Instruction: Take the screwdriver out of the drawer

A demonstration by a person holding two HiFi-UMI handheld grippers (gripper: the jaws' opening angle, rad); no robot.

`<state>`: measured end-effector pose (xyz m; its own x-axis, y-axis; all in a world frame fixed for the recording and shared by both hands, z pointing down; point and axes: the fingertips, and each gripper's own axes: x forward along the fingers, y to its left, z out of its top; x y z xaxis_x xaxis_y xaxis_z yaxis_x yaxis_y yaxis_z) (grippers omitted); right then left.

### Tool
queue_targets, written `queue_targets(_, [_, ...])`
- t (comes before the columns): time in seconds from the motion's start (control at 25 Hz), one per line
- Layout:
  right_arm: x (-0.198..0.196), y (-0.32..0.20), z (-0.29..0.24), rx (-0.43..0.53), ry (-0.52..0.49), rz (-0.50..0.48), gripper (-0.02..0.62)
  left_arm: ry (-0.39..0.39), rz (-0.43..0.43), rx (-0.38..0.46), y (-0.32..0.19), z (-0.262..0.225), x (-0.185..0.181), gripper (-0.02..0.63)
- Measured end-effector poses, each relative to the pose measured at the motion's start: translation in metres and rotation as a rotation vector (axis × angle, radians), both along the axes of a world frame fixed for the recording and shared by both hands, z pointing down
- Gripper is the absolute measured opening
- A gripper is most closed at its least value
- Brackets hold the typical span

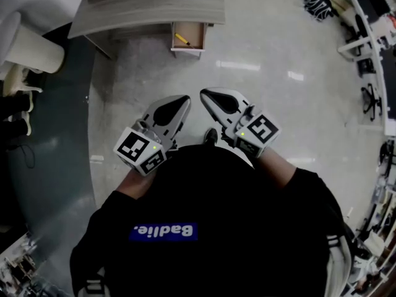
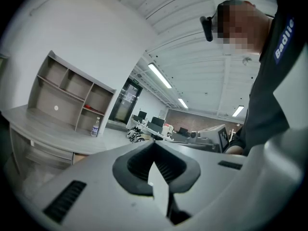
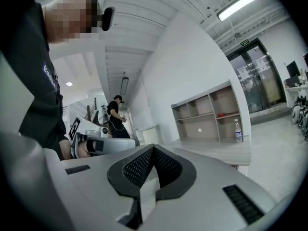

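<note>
Both the left gripper [image 1: 184,99] and right gripper [image 1: 205,94] we are holding level before us, jaws closed on nothing. What looks like the screwdriver [image 1: 181,39] is lying in the open drawer [image 1: 187,51], well apart from them.

The screwdriver [image 1: 181,39] had a yellow handle with a dark end. It lay flat and slantwise on the left side of the drawer's bottom. The small wooden drawer [image 1: 195,34] stood pulled open from under the grey desk [image 1: 154,8], its front panel toward the floor space.
</note>
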<state>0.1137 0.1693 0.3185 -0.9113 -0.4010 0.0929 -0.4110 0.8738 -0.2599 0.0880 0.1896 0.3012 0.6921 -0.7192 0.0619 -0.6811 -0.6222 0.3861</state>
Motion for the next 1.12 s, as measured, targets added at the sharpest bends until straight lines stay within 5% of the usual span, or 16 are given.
queue_targets(0.76, [0.049, -0.049, 0.011, -0.012, -0.013, -0.095, 0.031, -0.017, -0.164, 0.0, -0.038, 0.0, 0.04, -0.005])
queue_targets(1.12, [0.032, -0.083, 0.027, -0.015, 0.009, -0.089, 0.031, -0.008, -0.176, -0.001, -0.07, 0.012, 0.018, -0.005])
